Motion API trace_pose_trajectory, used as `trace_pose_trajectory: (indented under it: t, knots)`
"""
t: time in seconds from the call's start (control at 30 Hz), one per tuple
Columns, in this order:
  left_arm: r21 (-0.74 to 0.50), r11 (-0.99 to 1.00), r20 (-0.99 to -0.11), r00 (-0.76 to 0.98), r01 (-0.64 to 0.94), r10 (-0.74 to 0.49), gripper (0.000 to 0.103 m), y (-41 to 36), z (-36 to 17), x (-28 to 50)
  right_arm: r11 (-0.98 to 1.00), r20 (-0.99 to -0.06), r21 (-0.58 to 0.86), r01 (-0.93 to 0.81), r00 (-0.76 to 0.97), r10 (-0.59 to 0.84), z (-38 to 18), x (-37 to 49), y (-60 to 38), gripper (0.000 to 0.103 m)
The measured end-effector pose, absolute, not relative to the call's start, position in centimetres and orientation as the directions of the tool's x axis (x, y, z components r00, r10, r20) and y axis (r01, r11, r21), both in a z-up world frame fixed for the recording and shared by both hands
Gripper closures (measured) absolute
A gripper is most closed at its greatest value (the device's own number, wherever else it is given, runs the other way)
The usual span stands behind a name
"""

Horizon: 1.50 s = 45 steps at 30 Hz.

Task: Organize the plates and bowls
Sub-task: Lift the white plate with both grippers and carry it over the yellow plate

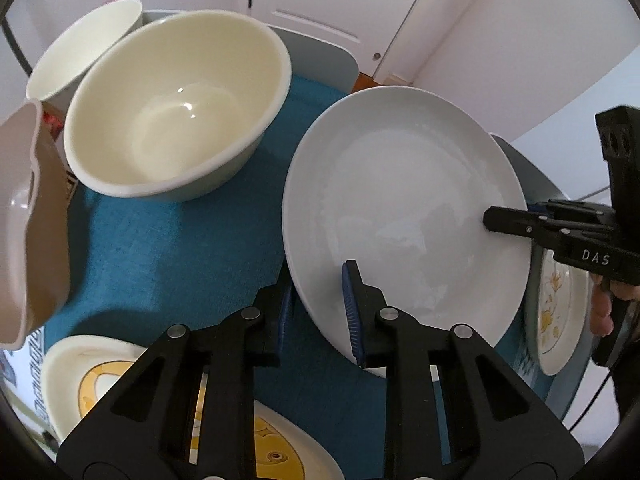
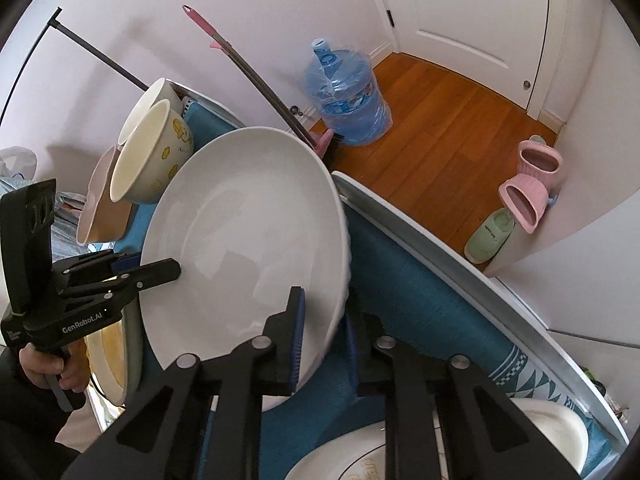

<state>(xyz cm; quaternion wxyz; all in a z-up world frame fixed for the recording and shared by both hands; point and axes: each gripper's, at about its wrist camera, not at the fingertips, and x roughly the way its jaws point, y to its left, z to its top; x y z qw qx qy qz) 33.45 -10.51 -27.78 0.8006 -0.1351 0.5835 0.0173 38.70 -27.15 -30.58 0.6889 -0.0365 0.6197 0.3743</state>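
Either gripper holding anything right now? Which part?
Both hold the white plate by its rim, at separate points: left gripper on the near edge, right gripper on the edge at its side.

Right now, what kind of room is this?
Probably a room in a home: a table with a blue cloth full of dishes, a wooden floor, a white door, and a water jug.

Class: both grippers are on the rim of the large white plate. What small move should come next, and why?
Probably a short, level lift with both hands together. The left gripper and right gripper are each shut on opposite rims of the white plate, which sits tilted on the blue cloth; the cream bowl stands close by.
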Motion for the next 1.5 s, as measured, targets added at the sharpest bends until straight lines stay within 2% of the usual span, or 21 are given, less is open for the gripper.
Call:
trace_pose_trajectory:
  t: [0.47,0.7,1.0,1.2,1.5]
  knots:
    - [-0.106,0.980,-0.929,0.369,-0.169,-0.037,0.083,-12.8,-24.4,31.5,0.705,-0.871,0.393,-0.591,0.007,0.491,-28.7,37.0,-27.7,0.086]
    - [-0.113,0.973,-0.898,0.439,-0.204,-0.012,0.083,-12.2,-20.1,28.6,0.683,-0.855,0.371,-0.629,0.054,0.515,-23.9,34.5,-27.7,0.086]
    - [-0.098,0.961,-0.856,0.514,-0.258,0.051,0.083,-10.3,-14.2,20.8,0.631,-0.828,0.334,-0.700,0.102,0.551,-18.2,29.2,-25.0,0.086]
    - [-0.076,0.967,-0.870,0.490,-0.241,0.054,0.083,-7.4,-13.9,16.6,0.638,-0.824,0.345,-0.688,0.104,0.557,-17.9,24.6,-22.5,0.086]
    - [-0.108,0.981,-0.913,0.407,-0.159,-0.034,0.083,-2.9,-18.4,13.1,0.733,-0.862,0.369,-0.571,0.085,0.500,-21.2,18.0,-19.8,0.086]
